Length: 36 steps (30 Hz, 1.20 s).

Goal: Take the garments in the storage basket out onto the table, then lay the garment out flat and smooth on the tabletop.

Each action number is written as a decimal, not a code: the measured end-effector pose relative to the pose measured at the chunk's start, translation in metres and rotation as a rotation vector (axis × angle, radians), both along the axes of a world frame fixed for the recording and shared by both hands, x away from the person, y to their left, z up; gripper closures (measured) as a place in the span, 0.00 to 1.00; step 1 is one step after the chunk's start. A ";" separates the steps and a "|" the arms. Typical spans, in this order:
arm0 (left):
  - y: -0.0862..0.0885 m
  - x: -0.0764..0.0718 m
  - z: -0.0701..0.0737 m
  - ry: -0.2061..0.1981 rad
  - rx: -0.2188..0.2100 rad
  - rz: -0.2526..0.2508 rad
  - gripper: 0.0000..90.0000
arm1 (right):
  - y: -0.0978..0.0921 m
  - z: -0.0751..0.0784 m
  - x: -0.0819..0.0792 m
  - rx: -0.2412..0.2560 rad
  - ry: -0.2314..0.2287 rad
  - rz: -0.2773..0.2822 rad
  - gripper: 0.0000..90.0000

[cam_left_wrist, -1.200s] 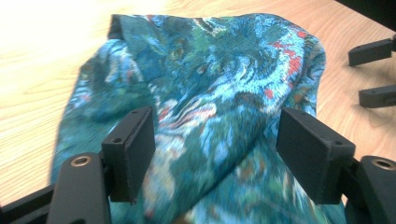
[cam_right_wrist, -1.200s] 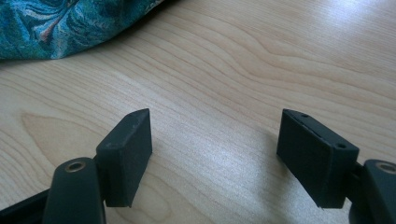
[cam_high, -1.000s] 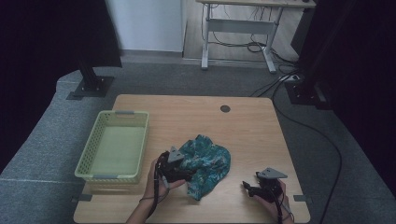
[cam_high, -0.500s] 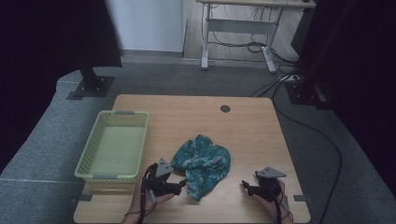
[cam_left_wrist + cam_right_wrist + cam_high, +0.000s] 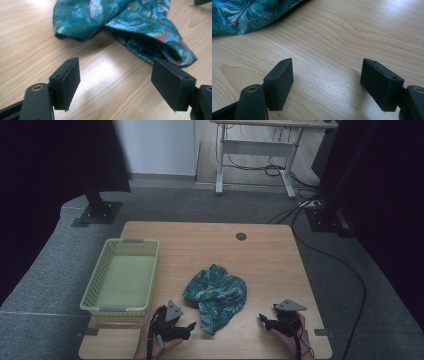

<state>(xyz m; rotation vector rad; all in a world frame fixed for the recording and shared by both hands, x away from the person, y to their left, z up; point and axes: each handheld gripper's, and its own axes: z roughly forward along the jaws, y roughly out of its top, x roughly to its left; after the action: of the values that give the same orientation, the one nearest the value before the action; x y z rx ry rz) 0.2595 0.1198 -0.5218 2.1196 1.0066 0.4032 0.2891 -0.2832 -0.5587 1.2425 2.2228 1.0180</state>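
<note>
**Hovering with both grippers open beside the crumpled cloth**

Starting at the left gripper (image 5: 115, 82), its fingers (image 5: 65, 82) stand wide apart with nothing between them, held low over the surface (image 5: 30, 32) and aimed at the near edge of the cloth (image 5: 120, 22). That placement probably lines it up to pinch the hem lying just ahead. The right gripper (image 5: 327, 85) is likewise spread and empty, its fingers (image 5: 279, 83) over bare wood, with the cloth at the upper left of its view, near but apart.

The cloth (image 5: 216, 293) is a teal, patterned fabric, bunched into a loose heap with folds and a dark hollow under its raised edge. It lies near the front middle of the surface, between the two grippers, right of the green basket (image 5: 95, 292), which holds nothing.
</note>
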 end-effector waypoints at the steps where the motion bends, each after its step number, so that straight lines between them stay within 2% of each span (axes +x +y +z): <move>1: 0.001 0.000 -0.002 0.006 0.001 0.006 0.27 | 0.000 0.000 0.000 -0.001 0.001 0.000 0.29; 6: 0.005 0.001 -0.006 0.013 0.002 0.014 0.27 | 0.000 0.000 -0.001 -0.001 0.000 0.000 0.29; 12: 0.004 0.003 -0.007 -0.006 -0.008 -0.001 0.27 | 0.000 0.000 -0.001 -0.001 0.000 0.000 0.29; 17: 0.002 0.007 -0.017 0.014 0.025 -0.010 0.27 | 0.000 0.000 -0.001 0.000 0.001 -0.002 0.29; 20: 0.001 0.006 -0.023 0.023 0.028 -0.008 0.27 | 0.000 0.000 -0.001 0.000 0.001 -0.003 0.29; 22: 0.000 0.006 -0.026 0.028 0.048 -0.011 0.27 | 0.000 0.000 -0.001 0.000 0.001 -0.003 0.29; 25: -0.002 0.004 -0.026 0.019 0.060 -0.018 0.27 | 0.000 0.000 -0.002 0.000 0.000 0.000 0.29; 28: -0.003 0.004 -0.026 0.019 0.064 -0.018 0.27 | -0.002 0.001 -0.004 -0.001 -0.002 0.012 0.32; 32: -0.004 0.007 -0.027 0.011 0.072 -0.022 0.28 | 0.000 0.003 -0.007 -0.033 -0.029 0.041 0.36; 36: -0.003 0.007 -0.027 0.006 0.067 -0.025 0.27 | 0.006 0.010 -0.011 -0.014 -0.050 0.071 0.37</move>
<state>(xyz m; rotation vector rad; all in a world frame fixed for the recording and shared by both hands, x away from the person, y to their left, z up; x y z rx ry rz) 0.2661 0.1171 -0.5492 2.1925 0.9811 0.4242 0.2781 -0.2771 -0.5484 1.1271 2.2458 1.0461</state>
